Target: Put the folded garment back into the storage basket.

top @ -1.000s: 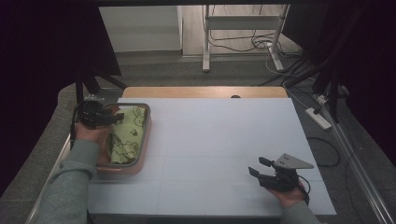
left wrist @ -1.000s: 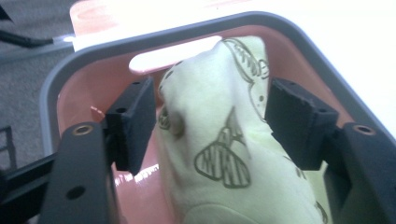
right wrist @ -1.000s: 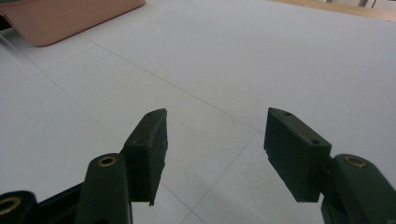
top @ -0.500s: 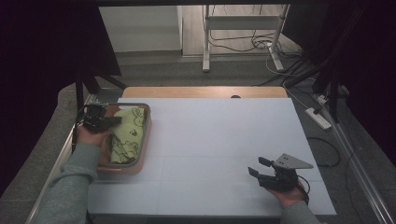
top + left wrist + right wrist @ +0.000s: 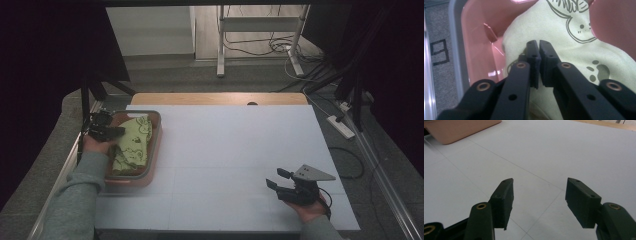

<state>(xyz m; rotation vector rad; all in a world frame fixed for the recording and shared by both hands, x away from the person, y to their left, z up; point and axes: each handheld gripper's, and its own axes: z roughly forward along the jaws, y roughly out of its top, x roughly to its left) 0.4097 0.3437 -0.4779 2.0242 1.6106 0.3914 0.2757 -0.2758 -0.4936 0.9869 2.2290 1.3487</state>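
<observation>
A pale green printed cloth (image 5: 564, 47) lies in the pink bin (image 5: 152, 150) at the tabletop's (image 5: 225, 150) nine o'clock. The left hand-held gripper (image 5: 539, 53) has just closed, jaws nearly together, apparently pinching a fold; a slow, straight lift should keep it. At five o'clock, the right hand-held gripper (image 5: 537, 195) gapes, empty.

My right gripper (image 5: 537, 203) hovers low over the white table (image 5: 564, 152), its two dark jaws standing well apart with nothing between them. Thin seam lines cross the tabletop beneath them. At the far upper left lies the corner of a pinkish-brown tub (image 5: 459, 128).
</observation>
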